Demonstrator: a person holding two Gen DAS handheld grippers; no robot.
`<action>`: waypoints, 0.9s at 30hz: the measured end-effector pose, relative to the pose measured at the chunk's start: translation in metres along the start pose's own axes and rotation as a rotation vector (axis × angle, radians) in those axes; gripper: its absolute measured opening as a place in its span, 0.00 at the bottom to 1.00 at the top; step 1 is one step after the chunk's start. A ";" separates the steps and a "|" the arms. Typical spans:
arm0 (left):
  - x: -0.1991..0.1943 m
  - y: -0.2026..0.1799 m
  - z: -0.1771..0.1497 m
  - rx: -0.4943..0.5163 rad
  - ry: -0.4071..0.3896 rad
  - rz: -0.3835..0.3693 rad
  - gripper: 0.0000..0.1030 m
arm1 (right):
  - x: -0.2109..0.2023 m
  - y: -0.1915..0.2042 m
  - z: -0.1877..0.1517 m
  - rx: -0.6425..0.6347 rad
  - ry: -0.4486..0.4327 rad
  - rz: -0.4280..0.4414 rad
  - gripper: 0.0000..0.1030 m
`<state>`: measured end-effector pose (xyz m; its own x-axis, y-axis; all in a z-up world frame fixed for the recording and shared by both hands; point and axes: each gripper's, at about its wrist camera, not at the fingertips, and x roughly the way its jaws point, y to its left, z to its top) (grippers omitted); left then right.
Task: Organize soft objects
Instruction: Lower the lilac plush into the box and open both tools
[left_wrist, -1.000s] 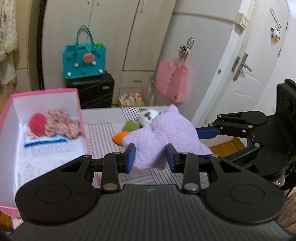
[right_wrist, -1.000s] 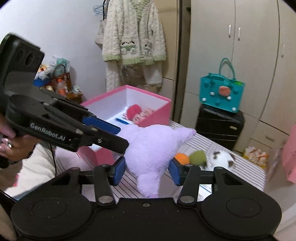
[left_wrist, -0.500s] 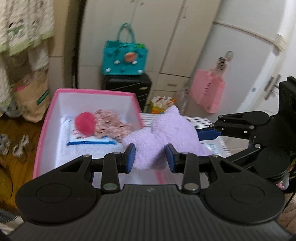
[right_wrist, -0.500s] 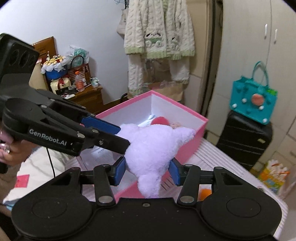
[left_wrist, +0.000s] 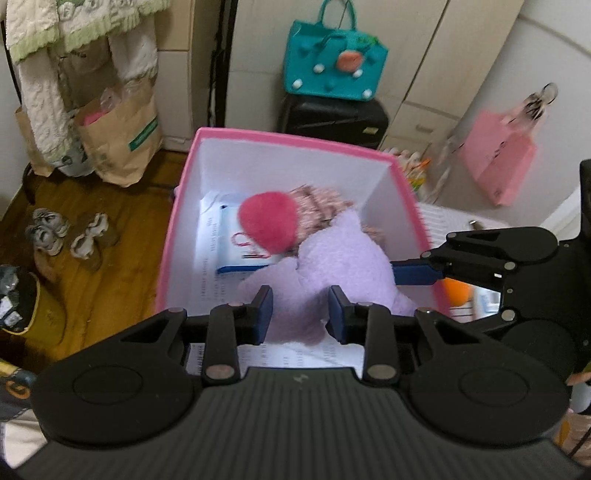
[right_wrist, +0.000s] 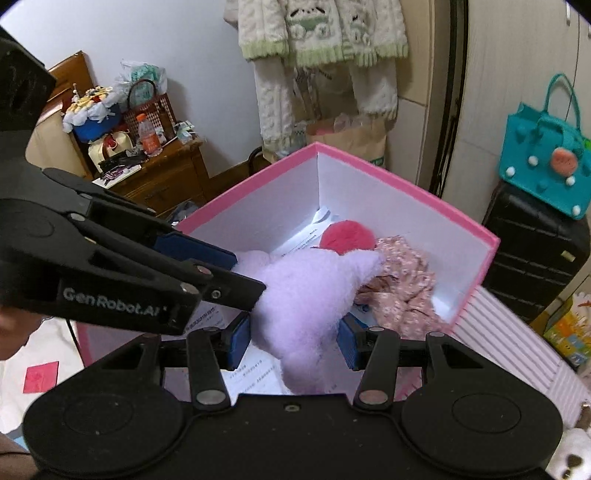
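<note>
Both grippers hold one purple plush toy (left_wrist: 332, 266) over the open pink box (left_wrist: 295, 142). My left gripper (left_wrist: 300, 310) is shut on its near end; my right gripper (right_wrist: 293, 341) is shut on its other side. The plush (right_wrist: 306, 291) hangs inside the box opening (right_wrist: 406, 184). In the box lie a red fluffy ball (left_wrist: 267, 223), a pink floral cloth (right_wrist: 402, 284) and printed papers (left_wrist: 221, 236).
An orange soft object (left_wrist: 456, 291) lies on the striped table (right_wrist: 517, 339) right of the box. A teal bag (left_wrist: 334, 64) sits on a black suitcase (left_wrist: 332, 118). Paper bags (left_wrist: 118, 140) and shoes (left_wrist: 70, 236) stand on the wood floor at left.
Both grippers have carried the purple plush leftward from above the striped table to over the pink box and lowered it toward the box's inside.
</note>
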<state>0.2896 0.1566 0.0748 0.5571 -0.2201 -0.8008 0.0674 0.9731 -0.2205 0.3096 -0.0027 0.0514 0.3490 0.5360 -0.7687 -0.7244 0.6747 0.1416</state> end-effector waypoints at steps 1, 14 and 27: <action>0.003 0.001 0.000 0.005 0.008 0.002 0.29 | 0.005 0.000 0.001 0.013 0.004 0.002 0.53; 0.028 0.013 0.003 -0.013 0.042 -0.034 0.27 | 0.037 -0.002 0.005 0.031 0.068 0.009 0.17; -0.017 -0.015 -0.005 0.079 0.002 -0.024 0.49 | -0.057 -0.015 -0.019 0.124 -0.055 0.047 0.30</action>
<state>0.2748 0.1456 0.0884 0.5532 -0.2433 -0.7967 0.1460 0.9699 -0.1948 0.2892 -0.0532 0.0814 0.3510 0.5929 -0.7248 -0.6631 0.7038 0.2547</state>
